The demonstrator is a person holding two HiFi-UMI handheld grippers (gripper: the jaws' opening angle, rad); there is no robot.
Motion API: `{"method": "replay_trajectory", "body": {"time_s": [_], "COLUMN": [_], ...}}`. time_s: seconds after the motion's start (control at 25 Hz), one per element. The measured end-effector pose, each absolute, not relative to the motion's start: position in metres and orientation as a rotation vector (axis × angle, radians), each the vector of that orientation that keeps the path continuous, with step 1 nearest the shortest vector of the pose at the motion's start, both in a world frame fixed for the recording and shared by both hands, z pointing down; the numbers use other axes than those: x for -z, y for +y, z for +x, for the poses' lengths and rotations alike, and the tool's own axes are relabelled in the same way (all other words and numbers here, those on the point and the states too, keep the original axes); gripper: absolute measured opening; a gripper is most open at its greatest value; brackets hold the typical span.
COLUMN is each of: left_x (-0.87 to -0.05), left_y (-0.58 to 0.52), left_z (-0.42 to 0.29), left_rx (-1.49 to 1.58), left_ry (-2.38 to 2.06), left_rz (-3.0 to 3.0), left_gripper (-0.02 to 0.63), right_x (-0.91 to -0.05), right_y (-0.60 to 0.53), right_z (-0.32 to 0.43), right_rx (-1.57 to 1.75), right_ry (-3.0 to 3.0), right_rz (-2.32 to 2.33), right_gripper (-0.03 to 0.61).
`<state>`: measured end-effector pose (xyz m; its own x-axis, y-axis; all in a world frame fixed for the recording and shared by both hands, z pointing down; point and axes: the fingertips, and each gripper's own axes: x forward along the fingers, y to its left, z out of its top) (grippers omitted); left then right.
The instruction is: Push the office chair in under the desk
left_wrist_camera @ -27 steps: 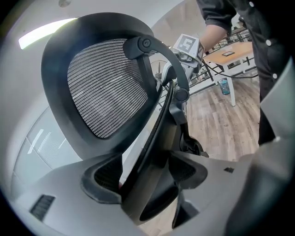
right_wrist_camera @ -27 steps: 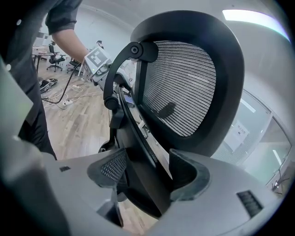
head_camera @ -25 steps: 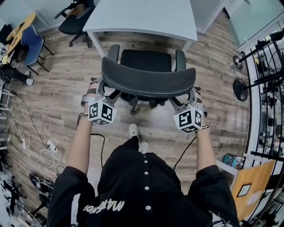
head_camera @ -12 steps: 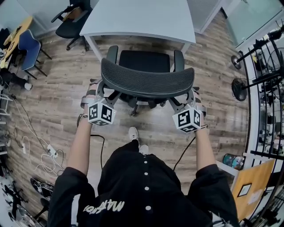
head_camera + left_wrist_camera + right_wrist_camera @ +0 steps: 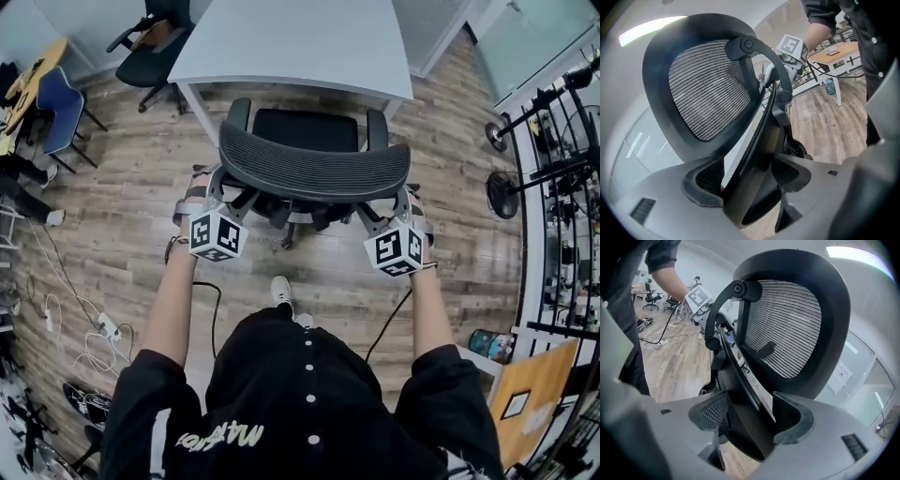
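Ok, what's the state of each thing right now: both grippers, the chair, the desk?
Left gripper: shut on a rear frame strut of the black mesh-back office chair.
Right gripper: shut on the strut at the chair's other side.
Black mesh-back office chair: upright, facing the desk, seat mostly out from under it.
White rectangular desk: standing, chair's armrest tips at its near edge.

Not much could be read here. White lettering point(image 5: 217, 437) was printed on the person's black shirt point(image 5: 309, 394), seen upside down, and couldn't be made out for sure. Only black-and-white square patterns were shown on the left cube point(image 5: 217, 234) and the right cube point(image 5: 394, 251). A notice point(image 5: 842, 373) on the far glass wall point(image 5: 862, 390) was too small to be read.
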<state>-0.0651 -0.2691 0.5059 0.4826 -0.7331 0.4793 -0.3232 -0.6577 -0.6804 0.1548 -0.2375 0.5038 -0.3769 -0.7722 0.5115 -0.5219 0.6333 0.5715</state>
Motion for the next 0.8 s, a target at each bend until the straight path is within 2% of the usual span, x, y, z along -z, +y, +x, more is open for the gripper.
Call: {"method": "replay_trajectory", "body": {"time_s": [0.8], "left_x": [-0.507], "left_y": [-0.322], "left_z": [-0.068], "left_rx": [1.055], "left_ry": [0.852], "left_rz": [-2.223], "left_gripper": [0.328], "right_x": [-0.506], "right_y": [-0.287], "right_z": [0.152], "right_rx": [0.400], "right_ry": [-2.040], "right_rz": [1.018], "right_gripper": [0.308]}}
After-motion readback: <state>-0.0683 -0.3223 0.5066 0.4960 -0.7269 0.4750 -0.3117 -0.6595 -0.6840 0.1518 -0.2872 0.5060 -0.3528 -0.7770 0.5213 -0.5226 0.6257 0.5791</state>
